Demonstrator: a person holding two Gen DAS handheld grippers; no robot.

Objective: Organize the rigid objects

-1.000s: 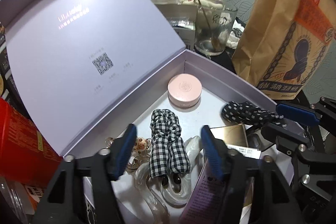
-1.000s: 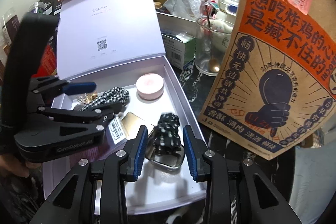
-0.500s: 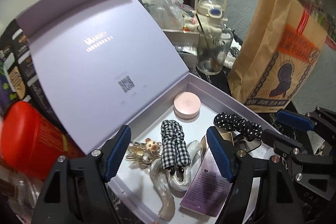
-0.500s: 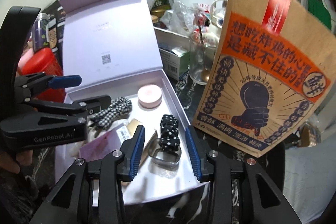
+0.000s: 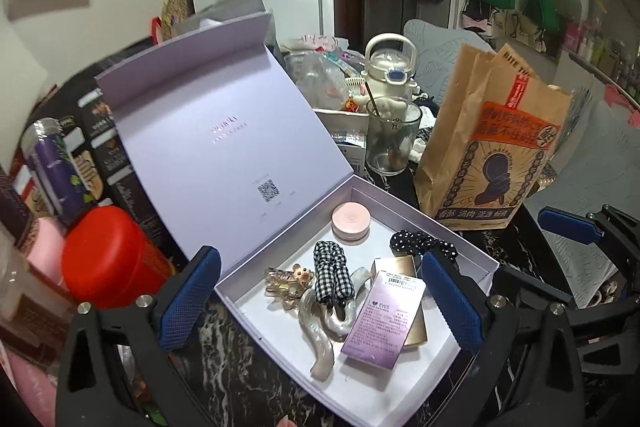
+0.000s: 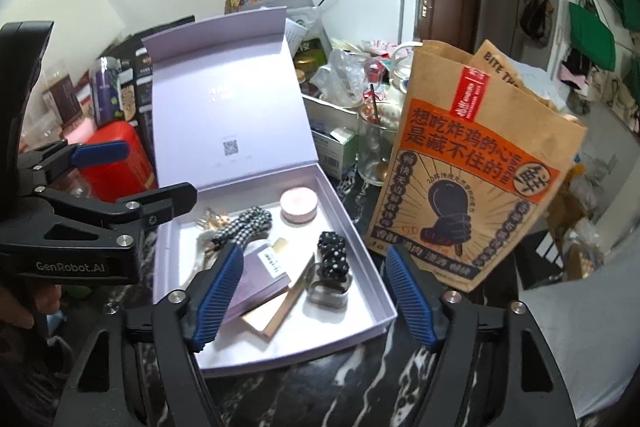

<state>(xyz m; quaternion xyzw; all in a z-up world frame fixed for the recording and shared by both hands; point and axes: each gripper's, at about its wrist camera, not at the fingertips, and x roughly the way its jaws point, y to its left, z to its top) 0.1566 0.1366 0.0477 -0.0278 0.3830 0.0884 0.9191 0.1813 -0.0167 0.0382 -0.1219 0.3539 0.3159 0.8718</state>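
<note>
An open lilac box [image 5: 460, 241] [image 6: 320, 327] lies on the table with its lid [image 5: 224, 147] standing up. Inside lie a pink compact [image 5: 351, 221] [image 6: 299, 205], a checkered scrunchie [image 5: 334, 275] [image 6: 244, 225], a polka-dot clip [image 5: 420, 243] [image 6: 332, 259], a purple carton [image 5: 384, 323] [image 6: 260, 279] on a gold one [image 5: 394, 265], a pearly claw clip [image 5: 320, 339] and a bear clip [image 5: 292, 279]. My left gripper [image 5: 320, 261] [image 6: 136, 175] hovers over the box, jaws opening, nothing between them. My right gripper [image 6: 314, 255] [image 5: 568, 227] hangs above the box's near right corner, jaws also opening and empty.
A brown paper bag [image 5: 492, 163] [image 6: 472, 179] stands just right of the box. A glass with a spoon [image 5: 392, 143] [image 6: 372, 151] stands behind it. A red canister [image 5: 104, 259] and a purple can [image 5: 52, 167] crowd the left. The black marbled table [image 6: 360, 387] shows in front.
Both grippers have risen and drawn back from the box while their jaws spread wider. The right one no longer straddles the polka-dot clip, nor the left one the scrunchie.
</note>
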